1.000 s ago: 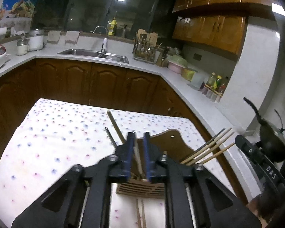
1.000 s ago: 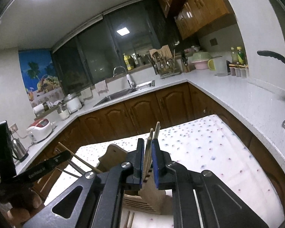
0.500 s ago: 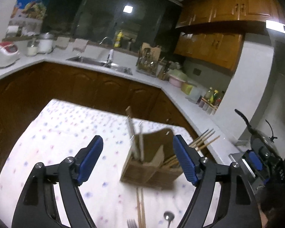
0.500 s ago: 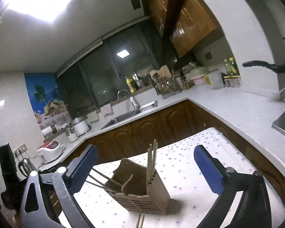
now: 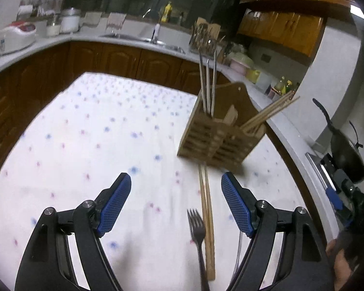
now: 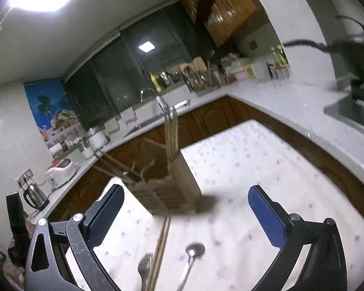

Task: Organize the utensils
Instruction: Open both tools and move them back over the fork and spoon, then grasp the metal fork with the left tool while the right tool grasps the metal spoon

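A slatted wooden utensil holder [image 5: 218,140] [image 6: 167,191] stands on the dotted tablecloth [image 5: 85,145] with chopsticks upright in its left slot and more leaning out to the right. In front of it lie a pair of wooden chopsticks [image 5: 207,215] [image 6: 161,247], a metal fork [image 5: 197,232] [image 6: 143,269] and a metal spoon [image 6: 193,254]. My left gripper [image 5: 176,201] is open above the cloth, with nothing between its blue pads. My right gripper [image 6: 186,208] is wide open and empty, set back from the holder.
White countertops [image 5: 286,131] wrap around the table on brown cabinets, with a sink [image 5: 143,39], a dish rack [image 5: 205,38], a rice cooker [image 5: 14,35] and a kettle [image 6: 35,195]. A black pan [image 5: 347,155] sits on the stove at right. A hand [image 5: 337,264] shows at the lower right.
Both grippers were shut on chopsticks over the holder, then opened and let them drop in. Both have pulled back and lower, bringing the loose chopsticks, fork and spoon into view.
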Tool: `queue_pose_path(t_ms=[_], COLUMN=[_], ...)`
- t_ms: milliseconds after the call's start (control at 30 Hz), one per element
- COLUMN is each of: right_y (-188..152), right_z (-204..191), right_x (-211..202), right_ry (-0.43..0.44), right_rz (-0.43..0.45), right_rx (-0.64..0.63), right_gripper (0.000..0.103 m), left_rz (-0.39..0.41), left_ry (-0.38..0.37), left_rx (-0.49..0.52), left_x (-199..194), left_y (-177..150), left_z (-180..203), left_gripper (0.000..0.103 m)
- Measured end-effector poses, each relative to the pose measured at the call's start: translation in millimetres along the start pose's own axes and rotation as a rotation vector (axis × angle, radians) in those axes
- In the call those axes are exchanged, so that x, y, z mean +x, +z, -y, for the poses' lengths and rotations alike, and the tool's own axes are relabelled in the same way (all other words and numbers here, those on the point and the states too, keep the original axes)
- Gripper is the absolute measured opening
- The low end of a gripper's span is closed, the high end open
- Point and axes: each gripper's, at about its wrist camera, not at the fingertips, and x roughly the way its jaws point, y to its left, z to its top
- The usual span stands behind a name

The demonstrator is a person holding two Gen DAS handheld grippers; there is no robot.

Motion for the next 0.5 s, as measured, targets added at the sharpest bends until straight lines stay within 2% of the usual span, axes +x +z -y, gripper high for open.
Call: queue_pose_path(t_ms=[500], right_y=[-53], right_z=[2], right_x=[-2], right_ry=[0.001], right_rz=[-0.127], right_rx=[-0.022], right_gripper=[0.103], left_rz=[-0.128], left_ry=[-0.021], left_rx=[-0.024], left_x=[14], left_y=[-43], left_z=[-8], left_gripper=[0.078])
